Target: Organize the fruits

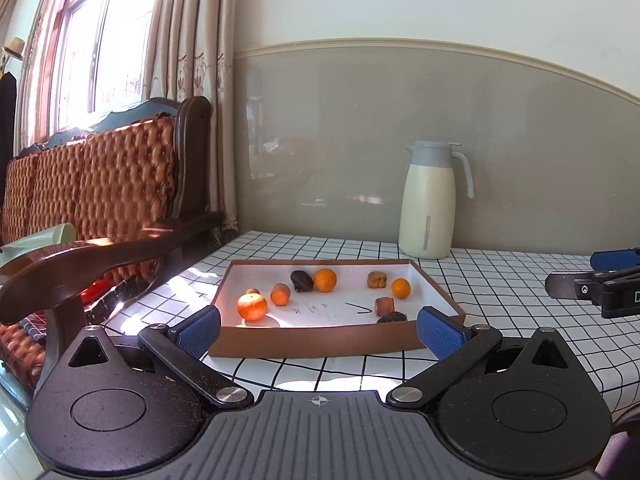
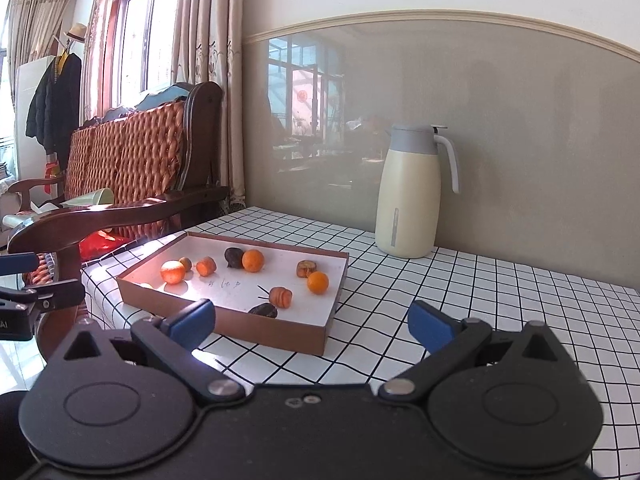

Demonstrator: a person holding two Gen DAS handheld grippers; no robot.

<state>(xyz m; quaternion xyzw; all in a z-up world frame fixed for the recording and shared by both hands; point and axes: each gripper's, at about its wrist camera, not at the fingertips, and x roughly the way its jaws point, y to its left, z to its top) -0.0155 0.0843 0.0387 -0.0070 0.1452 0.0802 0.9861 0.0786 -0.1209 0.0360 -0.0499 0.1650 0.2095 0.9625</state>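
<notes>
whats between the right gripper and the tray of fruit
Only bare checked tablecloth lies between the open right gripper and the brown tray, as the right wrist view shows; its left finger overlaps the tray's near wall.

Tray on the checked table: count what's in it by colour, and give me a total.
Bright round oranges: 3
Orange-brown chunks: 4
Dark pieces: 2
Total: 9
</notes>
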